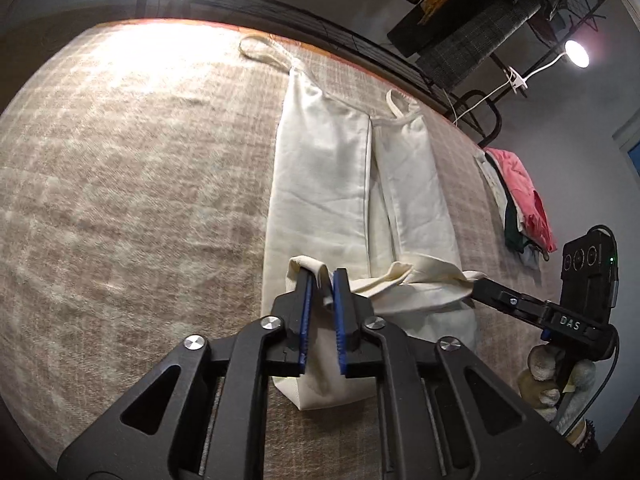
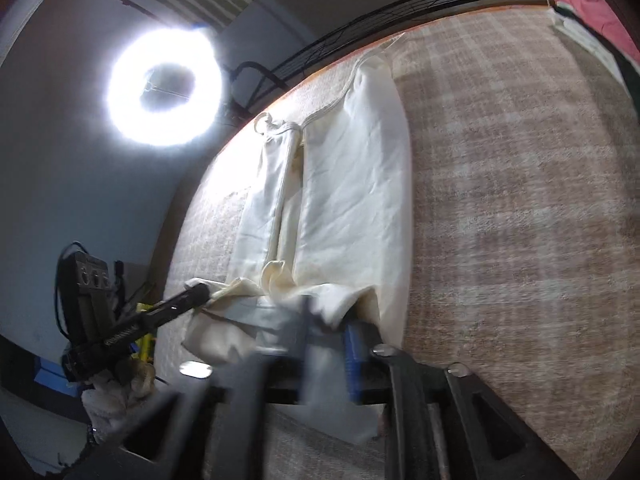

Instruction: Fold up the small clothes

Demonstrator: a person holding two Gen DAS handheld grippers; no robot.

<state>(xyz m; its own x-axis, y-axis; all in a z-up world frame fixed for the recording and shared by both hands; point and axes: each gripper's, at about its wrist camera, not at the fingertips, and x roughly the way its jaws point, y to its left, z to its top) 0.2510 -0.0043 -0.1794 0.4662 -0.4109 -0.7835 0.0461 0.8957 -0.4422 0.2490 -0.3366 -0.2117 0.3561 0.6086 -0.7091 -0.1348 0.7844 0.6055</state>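
A cream strappy garment [image 1: 320,184] lies lengthwise on the plaid cloth, its sides folded in to a narrow strip, straps at the far end. My left gripper [image 1: 322,280] is shut on the garment's near hem, lifted off the cloth. My right gripper [image 1: 476,282] shows at the right of the left wrist view, shut on the hem's other corner. In the right wrist view the garment [image 2: 344,200] runs away from my right gripper [image 2: 328,320], which is blurred and holds the hem. The left gripper [image 2: 200,294] grips the fabric at the left.
A plaid beige cloth [image 1: 120,200] covers the table. A pile of folded clothes, pink on top [image 1: 520,196], sits at the right edge. A ring light [image 2: 164,88] and a clip lamp [image 1: 576,54] stand beyond the table. A dark wire rack runs behind the far edge.
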